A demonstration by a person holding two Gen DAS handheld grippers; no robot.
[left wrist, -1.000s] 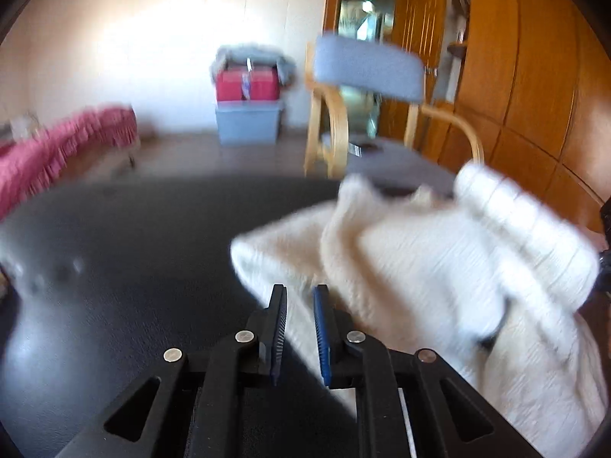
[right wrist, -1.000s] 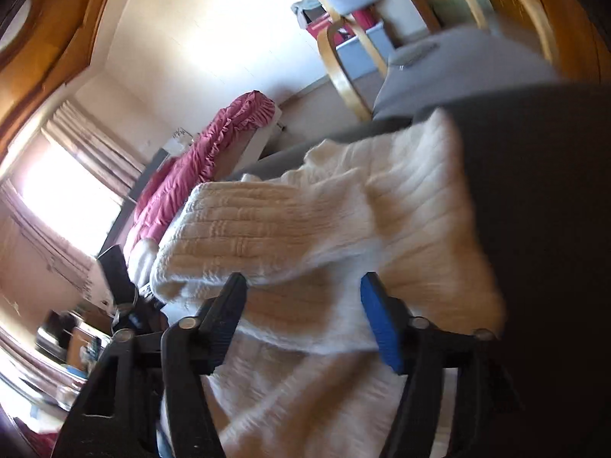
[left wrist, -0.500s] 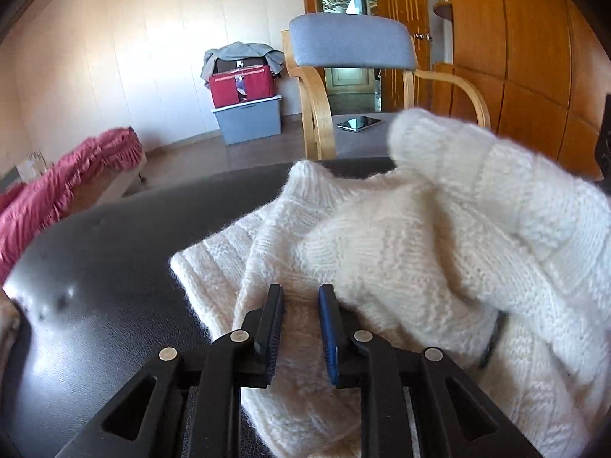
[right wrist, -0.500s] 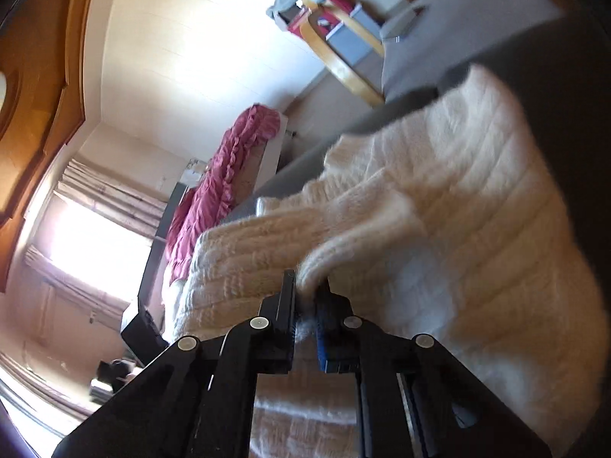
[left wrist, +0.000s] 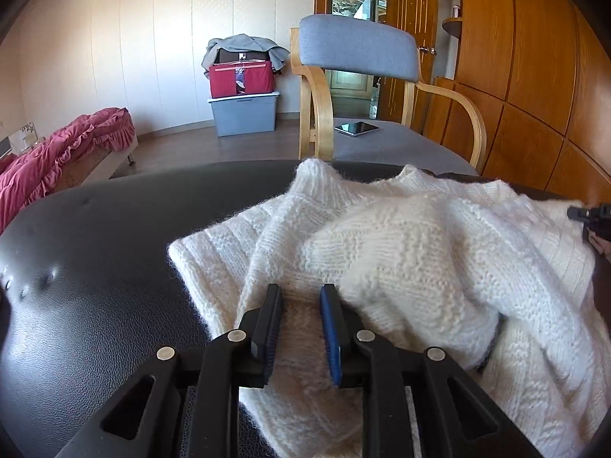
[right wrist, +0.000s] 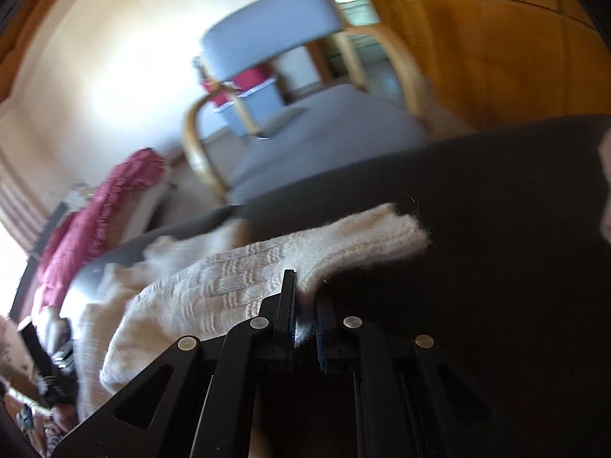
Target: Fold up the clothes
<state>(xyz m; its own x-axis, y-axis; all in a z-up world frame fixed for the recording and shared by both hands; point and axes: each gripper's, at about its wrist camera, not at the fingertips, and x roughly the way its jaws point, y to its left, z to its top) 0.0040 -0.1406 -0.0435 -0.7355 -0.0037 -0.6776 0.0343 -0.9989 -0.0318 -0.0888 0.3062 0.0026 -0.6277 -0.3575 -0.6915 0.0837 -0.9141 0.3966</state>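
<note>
A cream knitted sweater (left wrist: 401, 236) lies bunched on the black leather table (left wrist: 95, 267). My left gripper (left wrist: 301, 294) rests low over the sweater's near left part. Its jaws are opening, with knit lying in the gap and the pads not pressing on it. In the right wrist view my right gripper (right wrist: 303, 290) is shut on a sleeve (right wrist: 236, 278) of the sweater, just behind the ribbed cuff (right wrist: 397, 229). The sleeve stretches out over the dark table (right wrist: 496, 210). A black part of the right gripper (left wrist: 588, 213) shows at the right edge of the left wrist view.
Beyond the table's far edge stands a grey-cushioned wooden armchair (left wrist: 355, 44) with a tablet (left wrist: 357, 128) on its seat. Stacked storage boxes (left wrist: 242, 114) are by the back wall, red bedding (left wrist: 57, 152) at left, wooden cabinets (left wrist: 534, 76) at right.
My right gripper shut on the sleeve and swung it out to the right across the table. My left gripper's jaws widened a little and it settled over the sweater.
</note>
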